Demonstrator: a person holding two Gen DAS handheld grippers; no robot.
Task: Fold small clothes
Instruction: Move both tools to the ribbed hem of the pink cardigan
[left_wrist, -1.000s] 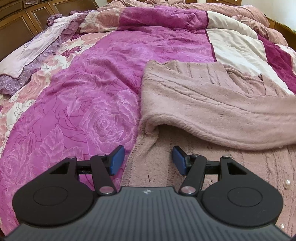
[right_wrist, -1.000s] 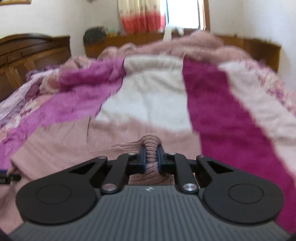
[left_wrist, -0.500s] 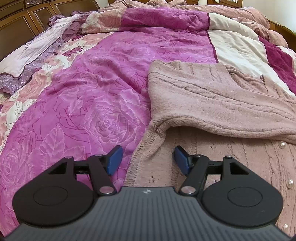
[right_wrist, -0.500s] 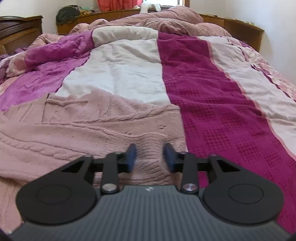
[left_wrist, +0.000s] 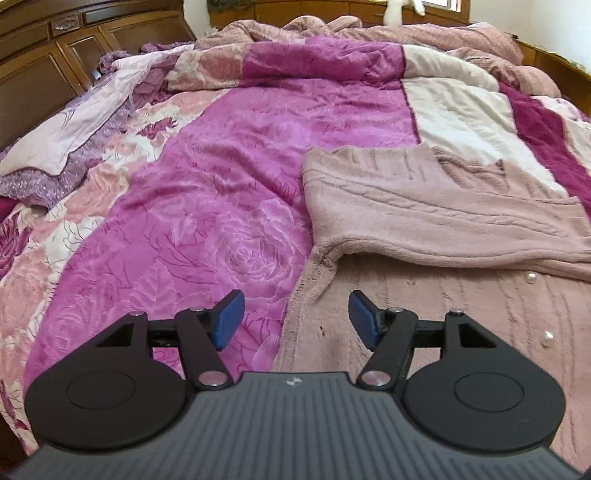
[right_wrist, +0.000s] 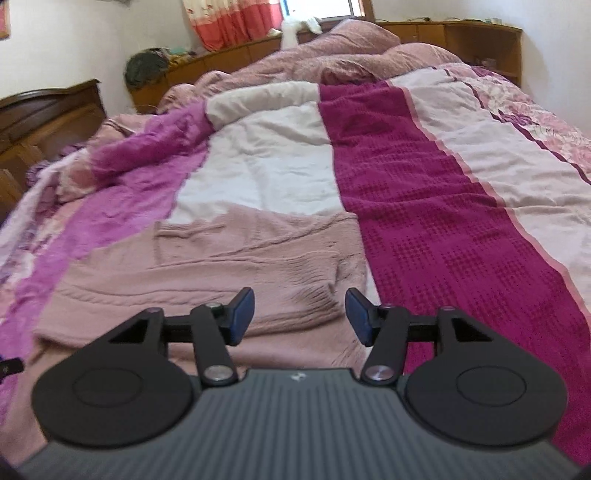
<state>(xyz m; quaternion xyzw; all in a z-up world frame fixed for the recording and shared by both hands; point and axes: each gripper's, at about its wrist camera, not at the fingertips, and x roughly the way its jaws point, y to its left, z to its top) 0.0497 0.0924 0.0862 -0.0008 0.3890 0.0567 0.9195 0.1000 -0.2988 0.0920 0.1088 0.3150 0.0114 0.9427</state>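
Note:
A dusty-pink knitted cardigan (left_wrist: 424, 206) with pearl buttons (left_wrist: 532, 276) lies flat on the bed, one sleeve folded across its body. My left gripper (left_wrist: 295, 317) hovers open above the cardigan's left edge, holding nothing. In the right wrist view the same cardigan (right_wrist: 207, 269) spreads below and ahead of my right gripper (right_wrist: 300, 314). Its jaws are opening, and the folded sleeve's ribbed cuff (right_wrist: 325, 291) lies on the garment just beyond the blue pads, free of them.
The bed is covered by a magenta rose-pattern quilt (left_wrist: 207, 206) and a striped blanket (right_wrist: 424, 192) in cream and dark magenta. Rumpled pink bedding (right_wrist: 332, 55) is heaped at the far end. Wooden cabinets (left_wrist: 48, 55) stand on the left.
My right gripper let go of the sleeve cuff it was pinching and drew back, leaving the sleeve folded on the cardigan. The left gripper rose and pulled back a little, still open.

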